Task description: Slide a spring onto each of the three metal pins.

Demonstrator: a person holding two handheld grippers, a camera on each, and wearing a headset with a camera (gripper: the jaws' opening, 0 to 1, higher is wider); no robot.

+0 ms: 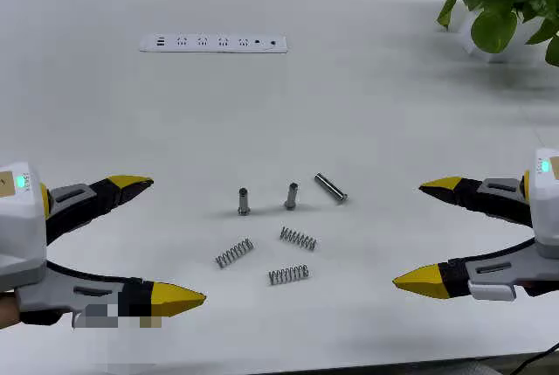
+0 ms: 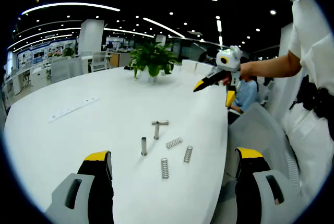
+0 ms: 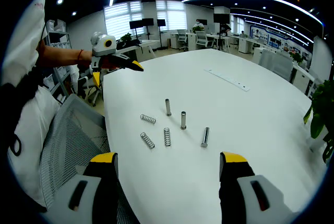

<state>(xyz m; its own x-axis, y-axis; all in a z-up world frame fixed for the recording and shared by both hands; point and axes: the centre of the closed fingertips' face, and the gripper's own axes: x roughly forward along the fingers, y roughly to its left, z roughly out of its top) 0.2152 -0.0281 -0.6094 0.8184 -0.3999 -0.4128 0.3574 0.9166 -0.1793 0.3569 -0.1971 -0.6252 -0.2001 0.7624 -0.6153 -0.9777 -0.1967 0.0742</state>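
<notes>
Starting on the left: your left gripper (image 1: 173, 240) is spread wide with nothing in it, hanging over the left side of the white surface (image 1: 367, 104). The closest thing to it is the left spring (image 1: 234, 253), at roughly 3 o'clock from that gripper in the head view. It lies flat with its long axis running 8 to 2 o'clock. At about 12 o'clock from that spring, the left pin (image 1: 244, 202) stands on end, so I'd guess that's your first pairing, and the left gripper is the nearer one for it.

Moving right, the near spring (image 1: 288, 274) lies almost 9 to 3, and the middle spring (image 1: 298, 238) runs 10 to 4. The middle pin (image 1: 291, 196) stands upright just past the middle spring, at its 12 o'clock.

The right pin (image 1: 330, 187) is the odd one: it's on its side, axis 10 to 4 o'clock, with its head at the 4 o'clock end. It sits at about 10 o'clock from your right gripper (image 1: 410, 233), which is also wide open and holding nothing. That gripper looks nearer, so it'd likely be the one to stand that pin up or hold it.
</notes>
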